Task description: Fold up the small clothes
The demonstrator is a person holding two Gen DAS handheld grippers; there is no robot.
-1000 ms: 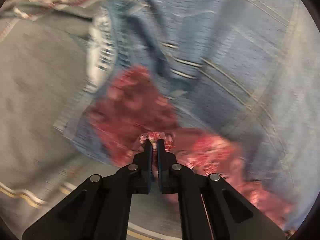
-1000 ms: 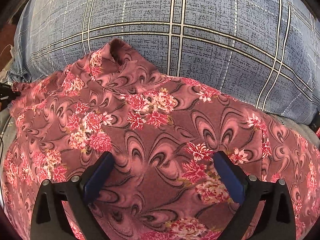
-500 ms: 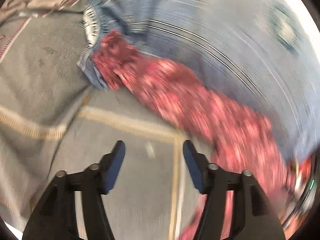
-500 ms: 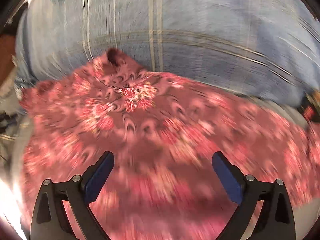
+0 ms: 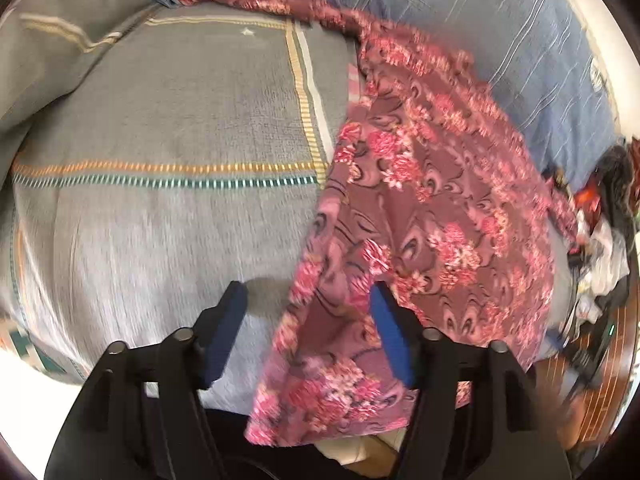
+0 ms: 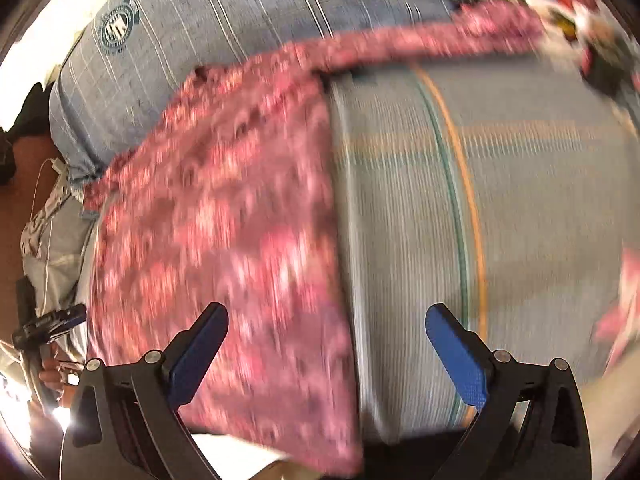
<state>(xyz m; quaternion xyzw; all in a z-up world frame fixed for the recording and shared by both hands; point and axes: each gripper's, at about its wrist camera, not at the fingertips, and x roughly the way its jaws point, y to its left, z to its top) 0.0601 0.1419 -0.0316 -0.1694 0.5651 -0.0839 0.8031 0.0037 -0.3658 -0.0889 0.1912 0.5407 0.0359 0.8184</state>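
Across the grey striped bedcover lay the task's thing — a pink floral garment, spread long and partly flat, its far end trailing onto the blue checked sheet and its near edge hanging just over the side of the bed. From the right wrist view the same garment covered the left part of the cover, badly blurred, with the blue sheet behind it.

The left gripper stood with its jaws apart, having just been opening; the cloth's near edge sat in the gap between the 2 blue pads, but neither pad pressed on it. The right gripper was likewise wide apart, poised above the long straight edge of the garment with nothing clamped.

By the look of it the fabric was thin, light and very limp — it draped and wrinkled rather than holding a shape, so it would likely sag and swing from any single pinch and slide easily on the cover. I judged the best holds to be at hems and corners: 1 gripper on the near corner by the bed's edge, the other further along the same straight edge, so the 2 could lift and carry it over evenly. A pinch in the middle would probably only bunch it.
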